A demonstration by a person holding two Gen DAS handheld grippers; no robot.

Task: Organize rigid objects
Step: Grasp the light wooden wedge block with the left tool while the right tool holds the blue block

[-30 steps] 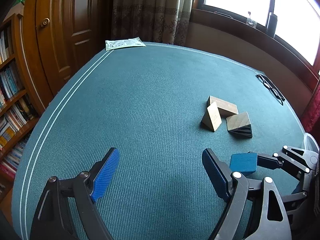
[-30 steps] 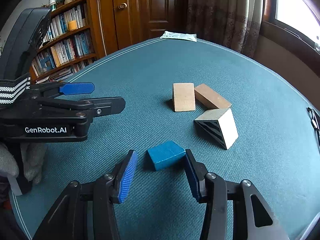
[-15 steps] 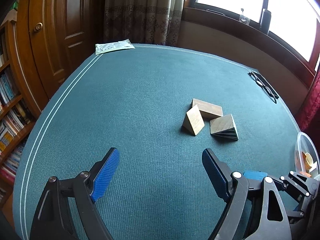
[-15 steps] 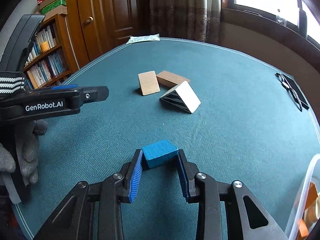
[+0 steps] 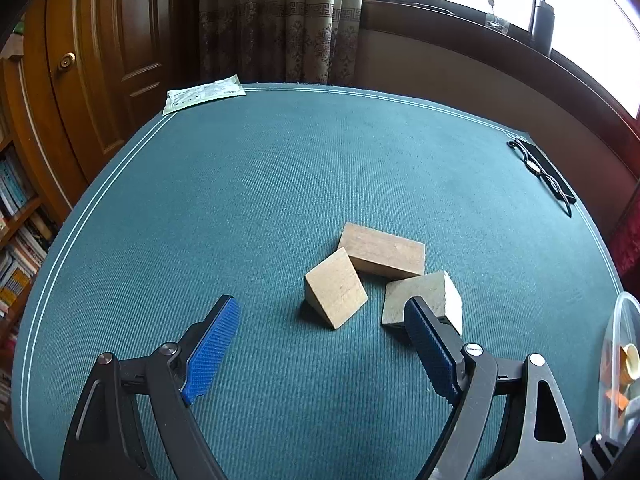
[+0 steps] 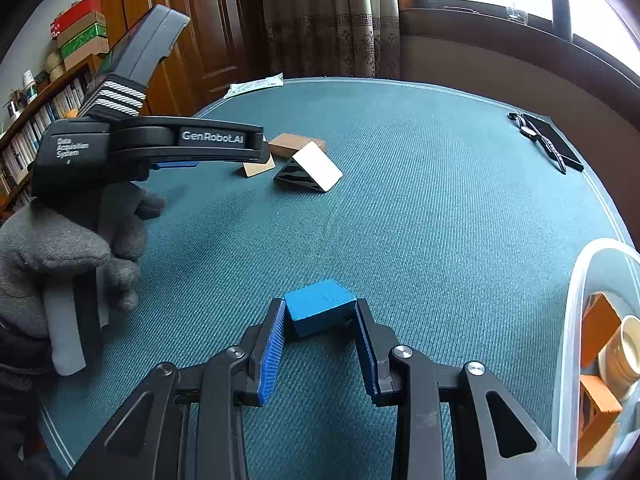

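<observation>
Blue block pinched between the blue pads of the right tongs, clamped on both sides above the teal worktop. Clear bin sits right of the right tongs, with orange blocks and a cream cup inside. Left tongs spread wide, nothing between the pads. Just ahead of them: 3 wooden pieces, a wedge, a flat block touching it behind, and a striped-side prism partly behind the right finger. A gloved hand holds the left tongs.
</observation>
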